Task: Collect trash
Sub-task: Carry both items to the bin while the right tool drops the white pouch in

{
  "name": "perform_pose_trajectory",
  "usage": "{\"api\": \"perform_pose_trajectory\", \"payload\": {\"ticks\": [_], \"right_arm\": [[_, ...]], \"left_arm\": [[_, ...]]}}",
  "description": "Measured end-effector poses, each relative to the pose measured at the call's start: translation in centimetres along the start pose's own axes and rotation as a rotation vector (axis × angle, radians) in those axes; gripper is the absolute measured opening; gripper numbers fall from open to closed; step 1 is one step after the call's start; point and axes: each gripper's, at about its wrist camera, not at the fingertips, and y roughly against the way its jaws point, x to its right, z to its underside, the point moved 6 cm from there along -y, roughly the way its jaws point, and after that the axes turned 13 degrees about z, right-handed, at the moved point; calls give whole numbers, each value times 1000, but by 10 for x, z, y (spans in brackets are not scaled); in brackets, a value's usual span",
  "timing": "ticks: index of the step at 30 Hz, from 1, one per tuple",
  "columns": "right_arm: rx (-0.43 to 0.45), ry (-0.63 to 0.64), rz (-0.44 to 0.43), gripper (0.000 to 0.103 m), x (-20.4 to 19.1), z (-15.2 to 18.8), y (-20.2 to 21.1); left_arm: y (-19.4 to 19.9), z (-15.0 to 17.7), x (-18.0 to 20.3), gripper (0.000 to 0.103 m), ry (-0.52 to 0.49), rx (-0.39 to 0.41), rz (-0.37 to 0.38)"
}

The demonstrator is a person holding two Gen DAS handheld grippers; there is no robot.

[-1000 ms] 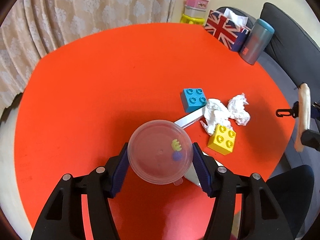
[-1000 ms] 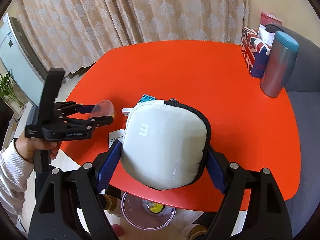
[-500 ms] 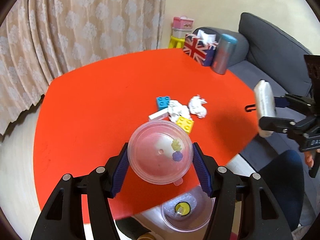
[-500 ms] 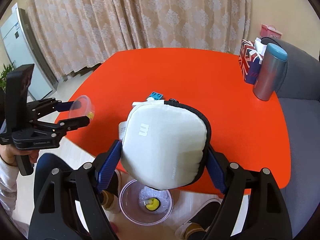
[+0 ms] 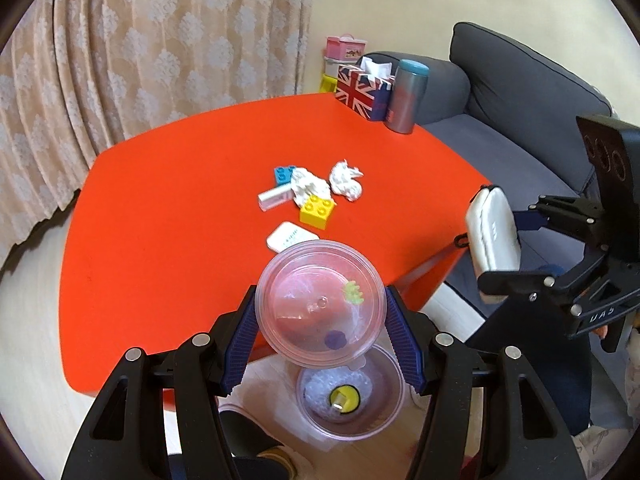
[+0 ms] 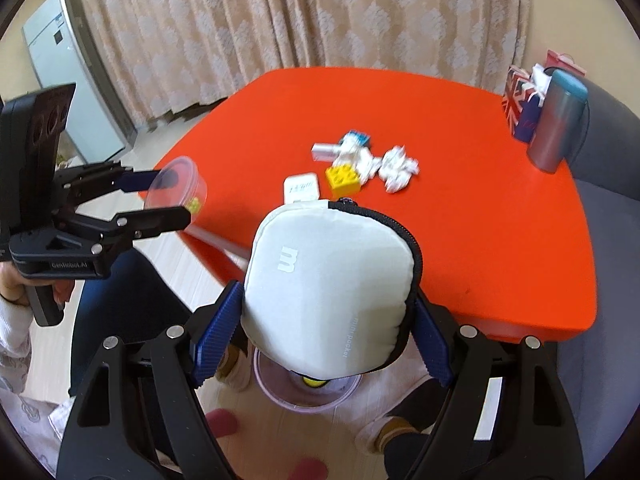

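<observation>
Far left: patterned beige curtain (image 5: 140, 60), hanging behind an orange table (image 5: 180, 240). Low in the left wrist view: left gripper (image 5: 320, 340), jaws pinching a clear round plastic tub (image 5: 320, 304) from both sides, held off the near table edge; small yellow and purple bits inside. Directly below, on the floor: an open clear bowl (image 5: 384, 412) with a yellow disc in it and perhaps some crumpled film, hard to tell through the plastic. Mid-table: white flat pack (image 5: 292, 236), white stick-shaped packet (image 5: 274, 196), blue brick (image 5: 283, 174), yellow brick (image 5: 317, 210), then the trash, two crumpled white tissues, one (image 5: 308, 186) touching both bricks, the other (image 5: 346, 178) just to its right. Far corner: Union Jack tissue box (image 5: 362, 90) beside a grey tumbler with teal lid (image 5: 406, 96). Right: grey sofa (image 5: 520, 100). Off the table's right edge: right gripper (image 6: 328, 328), jaws clamped on a white zipped pouch (image 6: 328, 284), above the bowl.
</observation>
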Motion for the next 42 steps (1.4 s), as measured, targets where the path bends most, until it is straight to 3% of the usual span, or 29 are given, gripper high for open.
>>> {"api": "perform_pose_trajectory", "payload": {"ticks": [12, 15, 24, 42], "right_arm": [[-86, 48, -69, 79, -30, 32, -25], [-100, 58, -80, 86, -35, 33, -31], [-87, 20, -56, 94, -25, 27, -30], [-61, -46, 4, 97, 1, 17, -17]], "left_arm": [[-5, 30, 1, 59, 35, -34, 21], [-4, 32, 0, 59, 36, -35, 21], [-6, 35, -4, 59, 41, -44, 22], [-21, 38, 11, 59, 4, -96, 58]]}}
